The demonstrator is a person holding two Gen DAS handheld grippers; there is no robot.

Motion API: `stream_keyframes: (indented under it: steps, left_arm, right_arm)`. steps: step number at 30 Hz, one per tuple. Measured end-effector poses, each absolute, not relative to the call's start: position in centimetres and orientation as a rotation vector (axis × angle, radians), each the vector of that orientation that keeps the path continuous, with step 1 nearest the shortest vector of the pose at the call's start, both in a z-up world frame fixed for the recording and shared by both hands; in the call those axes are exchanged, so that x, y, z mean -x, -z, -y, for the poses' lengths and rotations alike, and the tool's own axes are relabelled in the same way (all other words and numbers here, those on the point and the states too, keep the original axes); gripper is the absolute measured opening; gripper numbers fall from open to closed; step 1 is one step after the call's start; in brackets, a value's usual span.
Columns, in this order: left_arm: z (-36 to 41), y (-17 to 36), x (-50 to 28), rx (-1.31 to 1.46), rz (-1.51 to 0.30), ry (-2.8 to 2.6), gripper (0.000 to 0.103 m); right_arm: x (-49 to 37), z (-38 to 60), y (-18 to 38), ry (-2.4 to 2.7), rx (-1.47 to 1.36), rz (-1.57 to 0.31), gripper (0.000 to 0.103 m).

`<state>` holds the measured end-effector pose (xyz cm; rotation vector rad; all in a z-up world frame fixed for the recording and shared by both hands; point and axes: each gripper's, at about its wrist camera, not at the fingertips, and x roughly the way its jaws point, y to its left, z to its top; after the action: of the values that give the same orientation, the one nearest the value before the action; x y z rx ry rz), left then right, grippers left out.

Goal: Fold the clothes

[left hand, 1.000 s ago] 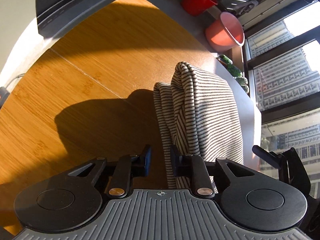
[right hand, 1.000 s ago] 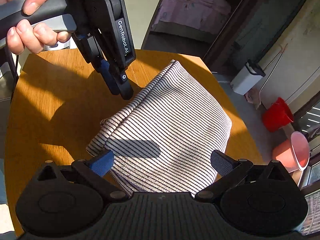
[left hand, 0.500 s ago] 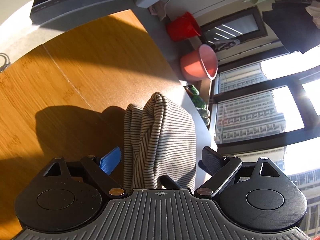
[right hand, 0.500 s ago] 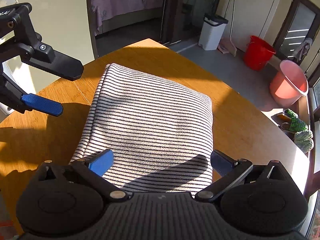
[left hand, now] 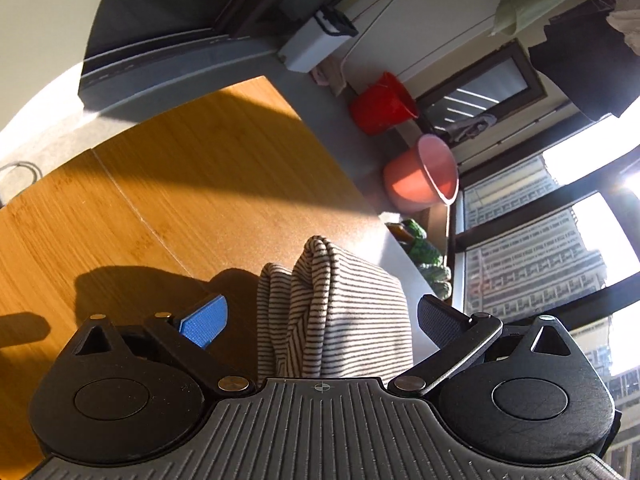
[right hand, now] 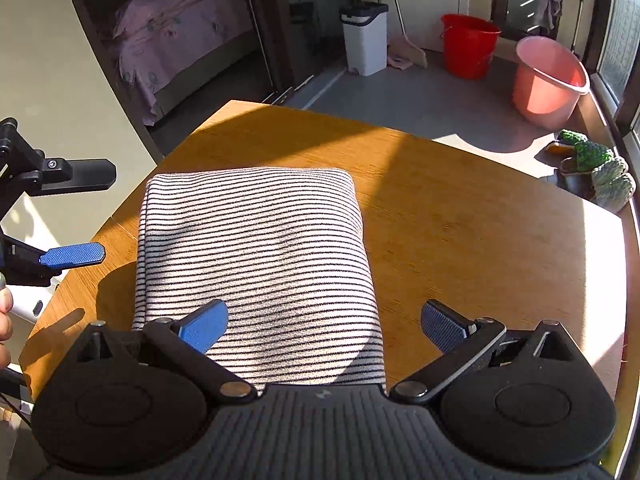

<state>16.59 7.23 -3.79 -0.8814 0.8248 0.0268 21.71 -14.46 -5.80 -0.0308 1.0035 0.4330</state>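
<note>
Your left gripper (left hand: 320,320) is opening, the folded striped cloth (right hand: 256,264) between its jaws, untouched. Your right gripper (right hand: 324,322) stands open above the cloth's near edge.

The left gripper (left hand: 322,316) points forward and downward, its jaws opening — the blue pad (left hand: 204,320) on one side and the dark pad (left hand: 438,320) on the other stand wide, neither pressing on anything. Seen from the right wrist, it reaches in from the left edge, one finger above the other, and part of the person's hand (right hand: 5,320) shows just below it. The right gripper (right hand: 324,322) tilts down too, jaws spread wide — its two blue pads are far apart and grip nothing.
</note>
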Motion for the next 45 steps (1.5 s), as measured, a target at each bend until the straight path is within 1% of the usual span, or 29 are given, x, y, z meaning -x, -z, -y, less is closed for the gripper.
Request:
stream_keyframes:
  steps: [3, 6, 8, 9, 10, 11, 12, 13, 14, 15, 16, 17, 18, 19, 26, 27, 29, 30, 32, 33, 34, 35, 36, 38, 41, 42, 43, 44, 45]
  left_arm:
    - [-5.9, 3.5, -17.9, 0.861, -0.862, 0.047, 0.103]
    - [-4.3, 2.2, -18.7, 0.778, -0.823, 0.072, 0.103]
    - [-2.8, 0.5, -19.0, 0.637, -0.763, 0.083, 0.099]
    - [-2.2, 0.1, -19.2, 0.588, -0.764, 0.079, 0.085]
    - [-1.7, -0.2, -19.4, 0.54, -0.766, 0.076, 0.054]
    - [-1.4, 0.0, -19.9, 0.52, -0.815, 0.061, 0.038]
    - [-1.5, 0.4, -20.2, 0.53, -0.857, 0.044, 0.016]
    - [-1.6, 0.7, -20.3, 0.552, -0.872, 0.035, 0.014]
    - [-1.8, 0.8, -20.3, 0.559, -0.873, 0.024, 0.014]
    - [-1.9, 1.0, -20.2, 0.567, -0.874, 0.013, 0.023]
    - [-2.0, 1.1, -20.2, 0.574, -0.875, 0.002, 0.061]
    - [-2.1, 1.1, -20.0, 0.593, -0.856, 0.002, 0.085]
    - [-2.2, 1.0, -19.8, 0.611, -0.837, 0.003, 0.103]
    - [-2.4, 1.0, -19.6, 0.644, -0.794, 0.008, 0.103]
    - [-2.7, 1.0, -19.4, 0.654, -0.824, 0.004, 0.103]
    - [-2.9, 1.0, -19.3, 0.653, -0.82, -0.001, 0.097]
    - [-3.2, 1.1, -19.3, 0.634, -0.832, -0.022, 0.062]
    - [-3.3, 1.2, -19.3, 0.616, -0.849, -0.038, 0.035]
    - [-3.7, 1.6, -19.3, 0.607, -0.868, -0.055, 0.02]
    - [-3.9, 1.7, -19.1, 0.628, -0.863, -0.044, 0.023]
    - [-4.1, 1.7, -18.8, 0.65, -0.847, -0.031, 0.032]
    - [-4.4, 1.7, -18.5, 0.673, -0.831, -0.019, 0.073]
    - [-4.5, 1.7, -18.2, 0.692, -0.807, -0.018, 0.103]
    - [-4.7, 1.6, -17.6, 0.735, -0.754, 0.003, 0.103]
    - [-5.4, 2.2, -17.8, 0.806, -0.792, -0.012, 0.103]
    - [-5.8, 2.6, -17.8, 0.833, -0.802, -0.021, 0.097]
    - [-6.1, 2.9, -17.9, 0.845, -0.819, -0.029, 0.066]
    - [-6.4, 3.2, -18.2, 0.834, -0.861, -0.049, 0.041]
    - [-6.4, 3.5, -18.4, 0.817, -0.898, -0.075, 0.007]
  right_arm:
    - [-22.9, 16.3, 6.9, -0.415, -0.102, -1.095, 0.103]
    - [-23.9, 18.6, 8.1, -0.43, -0.332, -1.193, 0.103]
    - [-24.2, 20.0, 8.8, -0.419, -0.49, -1.23, 0.103]
    - [-24.3, 20.6, 9.1, -0.406, -0.549, -1.242, 0.103]
    - [-24.4, 21.2, 9.3, -0.393, -0.607, -1.254, 0.103]
    - [-24.5, 21.7, 9.7, -0.382, -0.661, -1.266, 0.103]
    - [-24.5, 22.1, 9.9, -0.378, -0.703, -1.274, 0.103]
    - [-24.6, 22.5, 10.1, -0.378, -0.75, -1.28, 0.103]
    - [-24.6, 22.6, 10.0, -0.378, -0.765, -1.279, 0.103]
    - [-24.6, 22.6, 9.9, -0.378, -0.778, -1.276, 0.103]
    - [-24.7, 22.6, 9.8, -0.378, -0.791, -1.274, 0.103]
    - [-24.7, 22.6, 9.7, -0.378, -0.804, -1.271, 0.103]
    - [-24.8, 22.7, 9.6, -0.378, -0.817, -1.269, 0.103]
    - [-24.8, 22.6, 9.4, -0.374, -0.803, -1.263, 0.103]
    - [-24.9, 22.2, 9.3, -0.379, -0.818, -1.269, 0.103]
    - [-24.9, 22.1, 9.3, -0.379, -0.824, -1.272, 0.103]
    - [-25.1, 22.1, 9.1, -0.374, -0.834, -1.273, 0.103]
    - [-25.1, 22.1, 9.1, -0.372, -0.843, -1.274, 0.103]
    - [-25.2, 22.2, 8.7, -0.366, -0.868, -1.251, 0.103]
    - [-25.2, 22.1, 8.5, -0.367, -0.866, -1.235, 0.103]
    - [-25.2, 21.9, 8.0, -0.368, -0.842, -1.207, 0.103]
    - [-25.0, 21.6, 7.1, -0.366, -0.783, -1.157, 0.103]
    - [-24.8, 21.2, 6.4, -0.366, -0.725, -1.11, 0.103]
    - [-24.5, 19.8, 5.4, -0.385, -0.59, -1.048, 0.103]
    - [-24.1, 17.7, 4.5, -0.391, -0.405, -1.004, 0.103]
    - [-24.0, 17.1, 4.4, -0.391, -0.352, -1.005, 0.103]
    - [-23.9, 16.5, 4.3, -0.396, -0.287, -1.01, 0.103]
    - [-23.7, 15.9, 4.1, -0.408, -0.226, -1.001, 0.103]
    - [-23.4, 15.3, 4.0, -0.42, -0.165, -0.99, 0.103]
